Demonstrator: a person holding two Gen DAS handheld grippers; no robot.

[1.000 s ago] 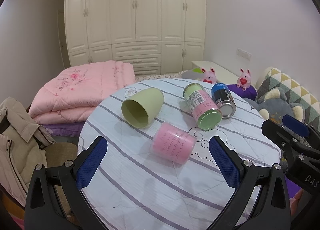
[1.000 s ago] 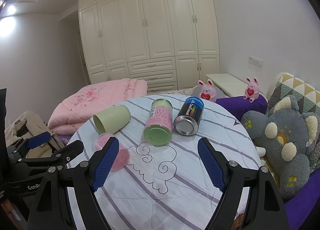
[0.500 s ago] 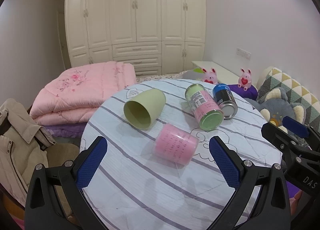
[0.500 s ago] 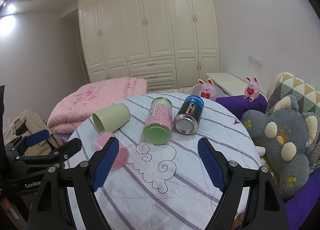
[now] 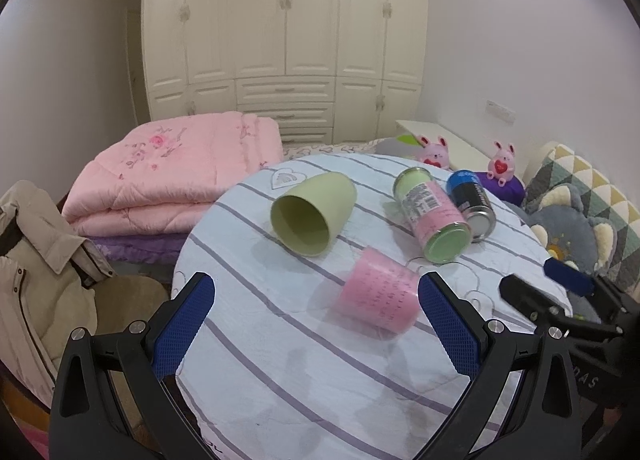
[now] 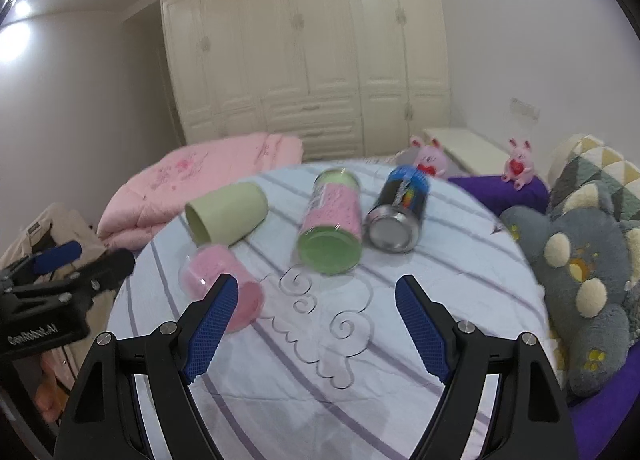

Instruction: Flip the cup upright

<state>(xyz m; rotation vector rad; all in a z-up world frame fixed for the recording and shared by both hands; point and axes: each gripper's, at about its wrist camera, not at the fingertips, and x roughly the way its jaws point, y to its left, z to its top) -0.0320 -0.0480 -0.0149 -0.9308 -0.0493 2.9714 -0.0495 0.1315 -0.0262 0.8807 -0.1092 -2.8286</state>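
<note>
Striped cloth covers the round table (image 5: 256, 340) under both my grippers, with cream wardrobe (image 5: 284, 32) doors behind it. My left gripper (image 5: 316, 326) hangs above the near edge with its jaws wide apart and nothing between them; the pink cup (image 5: 378, 296) lies on its side just beyond the right fingertip, and I cannot tell whether that pad touches it. My right gripper (image 6: 316, 322) is likewise spread and holds nothing; its left pad hides part of that same cup (image 6: 220, 284), and its view is smeared, so the labels are unreadable. Farther out, the green cup (image 5: 314, 214) lies on its side, mouth toward me. To its right the green-capped jar (image 5: 432, 216) and the dark can (image 5: 474, 204) lie side by side. My right gripper shows only as a blurred edge at the left camera's right margin. A pink quilt (image 5: 176, 180) sits beyond the table, and a grey plush (image 6: 580, 276) at right is partly cut off.
</note>
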